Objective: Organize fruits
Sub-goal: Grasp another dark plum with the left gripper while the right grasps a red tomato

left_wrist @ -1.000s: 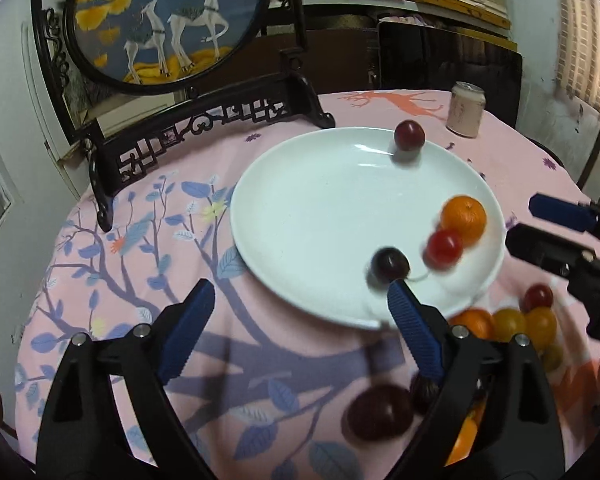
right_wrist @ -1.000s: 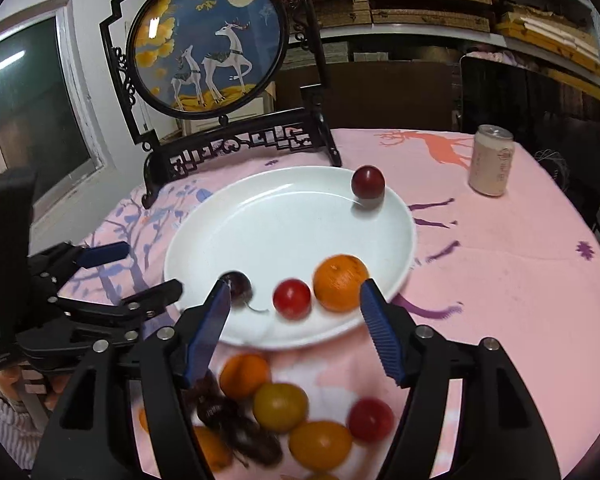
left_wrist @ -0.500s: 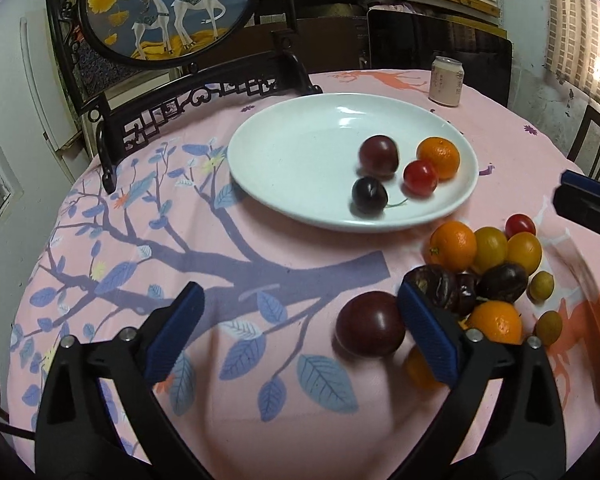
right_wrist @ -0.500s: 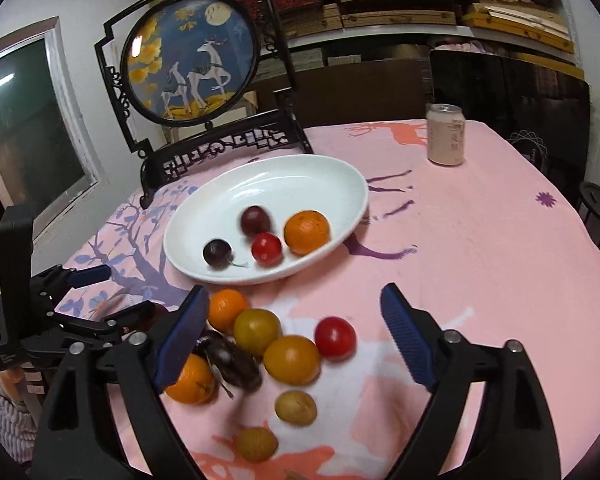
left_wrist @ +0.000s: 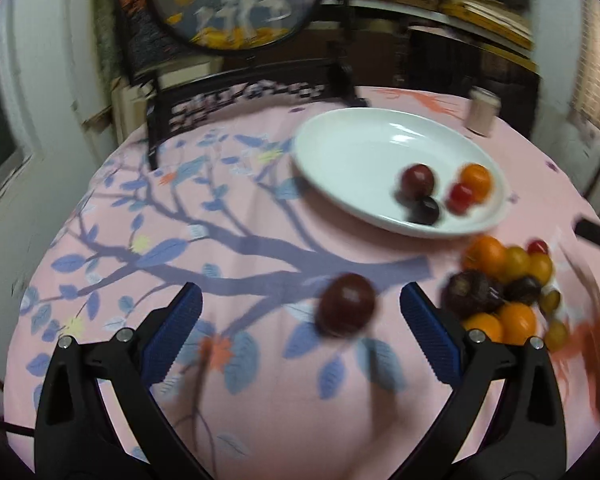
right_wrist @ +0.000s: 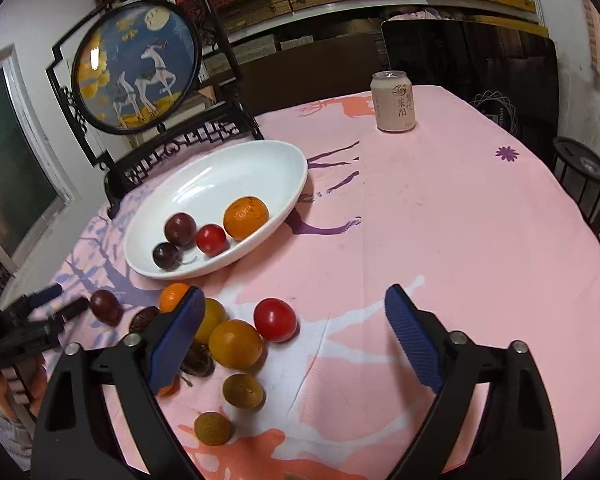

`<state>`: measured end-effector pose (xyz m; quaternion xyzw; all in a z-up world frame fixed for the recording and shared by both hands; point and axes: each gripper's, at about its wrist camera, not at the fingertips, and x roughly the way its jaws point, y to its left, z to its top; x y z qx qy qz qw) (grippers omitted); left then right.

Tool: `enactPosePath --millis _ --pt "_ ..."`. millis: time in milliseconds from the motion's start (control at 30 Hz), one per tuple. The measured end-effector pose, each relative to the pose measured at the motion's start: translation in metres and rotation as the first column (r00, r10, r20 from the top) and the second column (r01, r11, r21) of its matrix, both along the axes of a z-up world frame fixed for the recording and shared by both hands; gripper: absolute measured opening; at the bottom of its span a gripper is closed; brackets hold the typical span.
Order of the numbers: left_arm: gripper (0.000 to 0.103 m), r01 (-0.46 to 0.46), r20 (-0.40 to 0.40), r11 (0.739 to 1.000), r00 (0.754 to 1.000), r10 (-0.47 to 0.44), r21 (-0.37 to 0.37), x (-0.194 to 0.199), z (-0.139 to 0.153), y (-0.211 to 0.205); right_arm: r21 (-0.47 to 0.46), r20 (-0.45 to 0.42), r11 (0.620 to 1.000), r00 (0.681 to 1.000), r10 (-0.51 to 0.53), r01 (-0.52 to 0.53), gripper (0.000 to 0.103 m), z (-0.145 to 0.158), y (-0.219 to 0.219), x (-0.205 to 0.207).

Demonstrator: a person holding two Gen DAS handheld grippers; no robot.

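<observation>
- My left gripper [left_wrist: 300, 312] has its jaws spread wide with nothing between the pads; this view is smeared with blur.
- A dark plum [left_wrist: 346, 310] lies on the counter [left_wrist: 220, 200] in the gap between those jaws, nearer the right-hand one and touching neither.
- My right gripper [right_wrist: 296, 336] is also spread and holding nothing.
- The white plate [right_wrist: 260, 160] carries four fruits: an orange [right_wrist: 246, 218], a red tomato [right_wrist: 211, 239] and two dark plums [right_wrist: 180, 229], bunched near its front edge.
- The loose fruit sits on the pink cloth just in front of the plate: a red tomato [right_wrist: 275, 319], a yellow-orange one [right_wrist: 235, 344], and two small brownish ones [right_wrist: 243, 390] closer to me.
- A drink can [right_wrist: 394, 102] stands upright, well apart at the far side.
</observation>
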<state>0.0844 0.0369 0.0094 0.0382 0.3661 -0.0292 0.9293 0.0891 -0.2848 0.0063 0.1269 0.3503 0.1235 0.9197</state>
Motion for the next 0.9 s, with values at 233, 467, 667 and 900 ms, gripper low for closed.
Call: enactPosePath --millis 233,467,667,900 --pt "0.101 0.063 -0.047 0.996 0.997 -0.060 0.070 0.009 -0.018 -0.022 0.045 -0.012 0.999 1.000 -0.017 0.018 0.087 0.000 -0.004 0.001" --pt "0.100 0.102 -0.063 0.994 0.993 -0.104 -0.025 0.022 -0.028 -0.016 0.075 -0.066 0.997 0.998 0.013 -0.008 0.087 -0.009 -0.002 0.006" --pt "0.101 0.074 -0.168 0.996 0.984 -0.064 0.052 0.034 -0.044 -0.027 0.117 -0.136 0.992 0.988 0.066 -0.050 0.054 -0.023 0.003 0.017" --pt "0.101 0.063 -0.148 0.995 0.988 -0.052 0.071 0.034 -0.041 -0.027 0.146 -0.175 0.987 0.980 0.091 -0.066 0.041 -0.032 0.011 0.027"
